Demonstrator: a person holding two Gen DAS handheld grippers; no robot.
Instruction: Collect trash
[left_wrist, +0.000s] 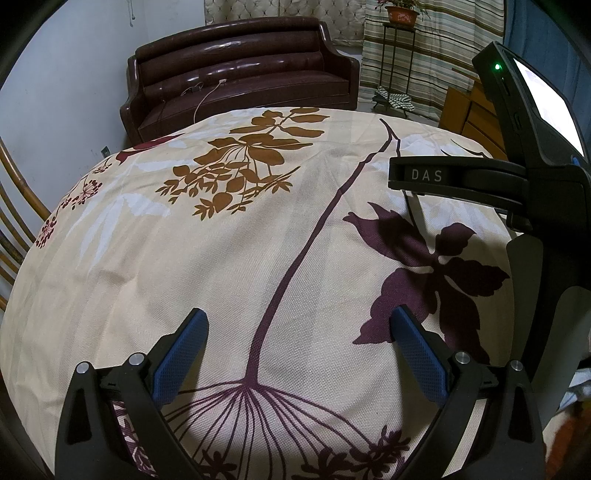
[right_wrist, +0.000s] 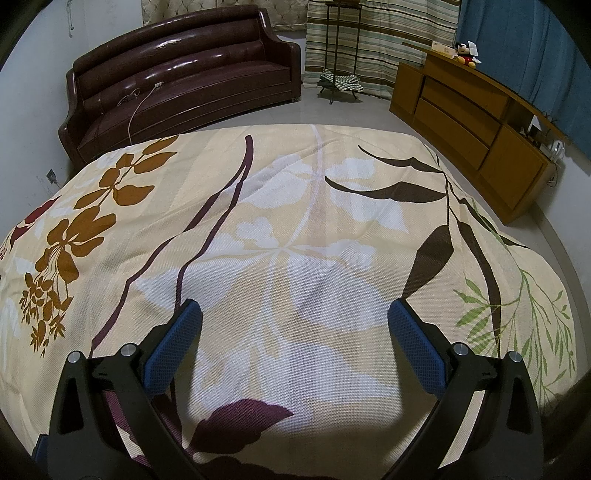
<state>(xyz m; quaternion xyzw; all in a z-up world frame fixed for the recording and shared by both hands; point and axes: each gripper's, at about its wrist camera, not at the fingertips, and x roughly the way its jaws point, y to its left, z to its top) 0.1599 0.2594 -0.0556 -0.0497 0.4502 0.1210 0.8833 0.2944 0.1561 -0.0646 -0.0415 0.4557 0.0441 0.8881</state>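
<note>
No trash shows in either view. A cream tablecloth (left_wrist: 229, 266) printed with brown and purple leaves covers the table and fills both views (right_wrist: 317, 229). My left gripper (left_wrist: 300, 317) hovers low over the cloth, open, with nothing between its blue pads (left_wrist: 181, 354). My right gripper (right_wrist: 295, 308) is also open and empty above the cloth, its blue pads (right_wrist: 417, 347) spread wide. In the left wrist view, the black body of the right-hand tool (left_wrist: 546, 192), marked DAS and carrying a lit screen, stands at the right edge.
A dark brown leather sofa (right_wrist: 177, 77) with a white cable on its seat stands beyond the table. A wooden cabinet (right_wrist: 476, 122) with a plush toy lines the right wall. A metal plant stand (left_wrist: 399, 62) stands by striped curtains. A rattan chair (left_wrist: 14, 229) is at the left.
</note>
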